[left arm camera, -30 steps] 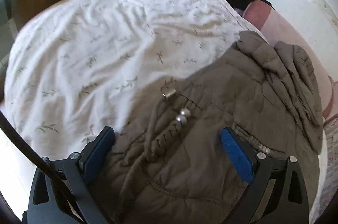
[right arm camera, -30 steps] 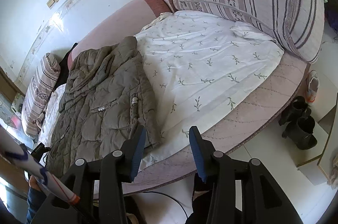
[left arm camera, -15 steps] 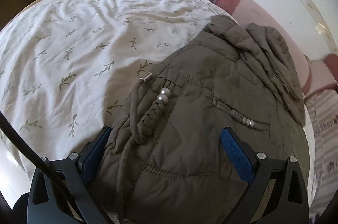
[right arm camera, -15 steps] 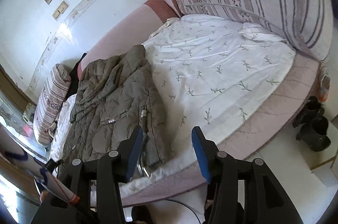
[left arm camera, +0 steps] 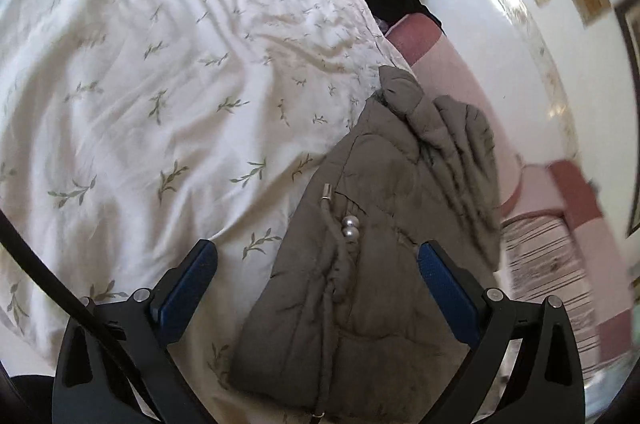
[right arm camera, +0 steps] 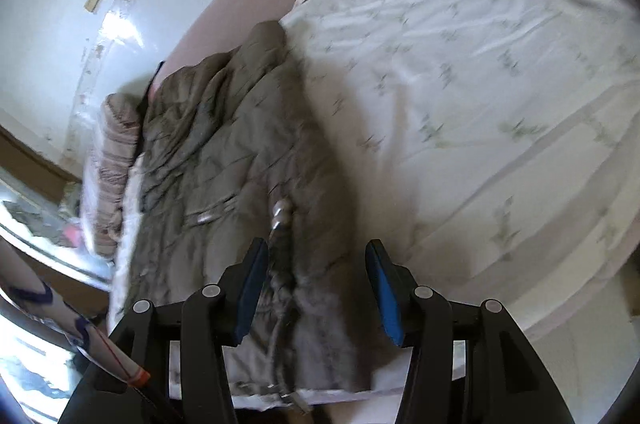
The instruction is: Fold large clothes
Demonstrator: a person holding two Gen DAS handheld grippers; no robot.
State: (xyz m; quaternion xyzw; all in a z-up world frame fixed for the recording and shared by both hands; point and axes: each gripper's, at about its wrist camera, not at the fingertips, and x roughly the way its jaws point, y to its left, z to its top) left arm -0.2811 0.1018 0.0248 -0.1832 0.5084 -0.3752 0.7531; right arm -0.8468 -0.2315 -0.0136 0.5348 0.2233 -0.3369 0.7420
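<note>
- Your left tool point(left arm camera: 316, 280) is spread wide and grips nothing; the olive padded jacket point(left arm camera: 384, 264) lies on the bed point(left arm camera: 140, 96) just ahead of it, its near hem between and below the two blue pads.
- Your right tool point(right arm camera: 316, 284) is also open and empty, jaws narrower, with the jacket's near edge lying between them. From this picture you cannot tell whether the pads touch the cloth.
- The braided drawcord point(left arm camera: 340, 264) with its two metal beads point(left arm camera: 349, 227) runs straight out in front of both tools. If you close on the cord alone, I expect you would lift a string, not the hem, and the jacket would stay put.
- The jacket looks thick and puffy. A shallow bite on the top layer would likely slip off, or peel one layer away from the one beneath it.
- The far end, by the headboard point(left arm camera: 460, 64), is bunched and rumpled. Folding over that lump would probably give a crooked, bulky fold.
- The near hem sits at the bed's edge, right under the right tool. Pull toward yourself and the jacket could slide off onto the floor.
- The right view is smeared, so judge depth from the left view.
</note>
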